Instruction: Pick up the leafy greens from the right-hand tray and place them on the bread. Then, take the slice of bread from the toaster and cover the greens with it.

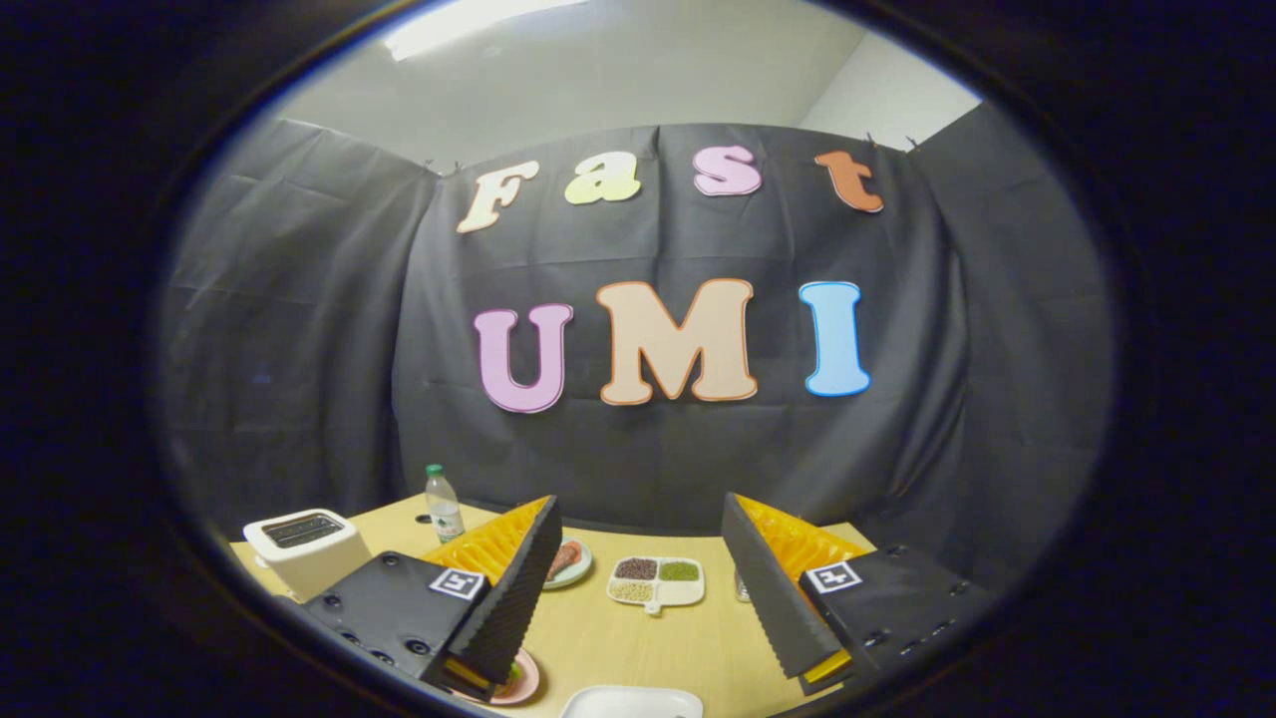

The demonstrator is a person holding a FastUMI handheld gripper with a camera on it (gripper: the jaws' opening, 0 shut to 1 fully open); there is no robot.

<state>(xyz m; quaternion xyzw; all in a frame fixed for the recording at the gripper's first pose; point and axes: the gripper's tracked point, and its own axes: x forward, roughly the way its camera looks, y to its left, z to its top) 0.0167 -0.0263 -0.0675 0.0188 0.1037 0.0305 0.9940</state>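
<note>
Gripper (638, 583) held high, fingers spread wide, holding nothing. Toaster (307, 546) sits beyond left finger; pink plate (520, 680) (greens likely) peeks under that finger. Risk: blind descent knocking plate.

Black cloth wall (638, 459) behind a wooden table (638, 638), ceiling light (469, 25) overhead.

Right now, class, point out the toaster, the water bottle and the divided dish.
toaster (309, 550), gripper view, front wall below the slots
water bottle (444, 507), gripper view, label on its body
divided dish (658, 582), gripper view, middle divider
</note>
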